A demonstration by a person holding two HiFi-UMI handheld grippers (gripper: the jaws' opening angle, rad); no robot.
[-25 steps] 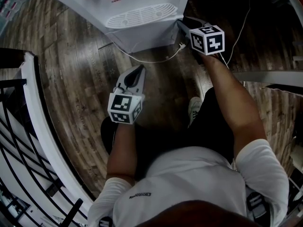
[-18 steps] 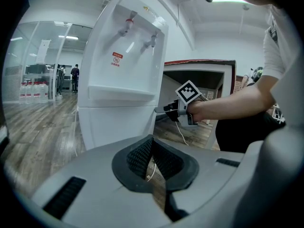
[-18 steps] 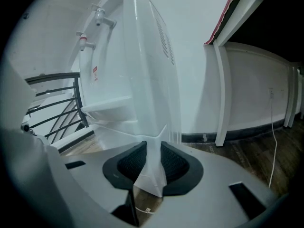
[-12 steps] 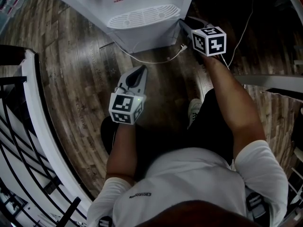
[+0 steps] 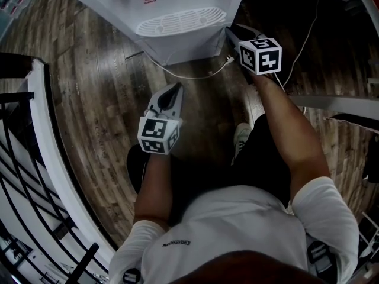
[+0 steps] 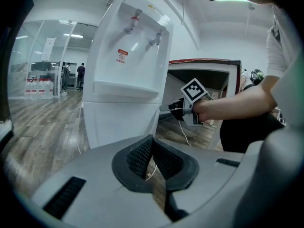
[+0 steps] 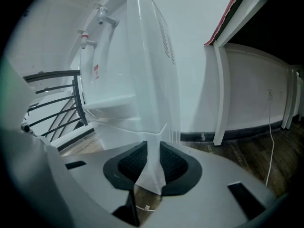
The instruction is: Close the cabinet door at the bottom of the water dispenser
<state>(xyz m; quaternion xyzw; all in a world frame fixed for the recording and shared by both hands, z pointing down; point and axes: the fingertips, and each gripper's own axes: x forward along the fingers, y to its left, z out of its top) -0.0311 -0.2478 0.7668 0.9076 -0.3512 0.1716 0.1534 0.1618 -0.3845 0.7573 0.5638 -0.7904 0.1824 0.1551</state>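
Grip status: right gripper (image 7: 152, 152) jaws are closing on the free edge of the cabinet door (image 7: 153, 167). The white panel sits edge-on between the pads and looks to touch both. In the head view that gripper (image 5: 232, 33) is at upper right, tucked against the lower right corner of the water dispenser (image 5: 177, 16). So the door is not shut yet and is swung out on that side. Left gripper (image 6: 152, 144) is empty, jaws narrow with the tips about meeting. It hangs mid-frame over the floor (image 5: 106, 87), well apart from the dispenser.

Risks from here, my read:
- Bite is only on the thin edge of smooth plastic. Any sideways pull during the swing could let it slip out and leave the door ajar.
- Holding on through the last bit of travel would pinch the jaws between door and cabinet frame. Better to let go and push flat.
- White cable (image 5: 195, 74) lies on the floor just in front of the base and could snag under the door.
- Nothing braces the dispenser, so a hard shove could slide or rock it.
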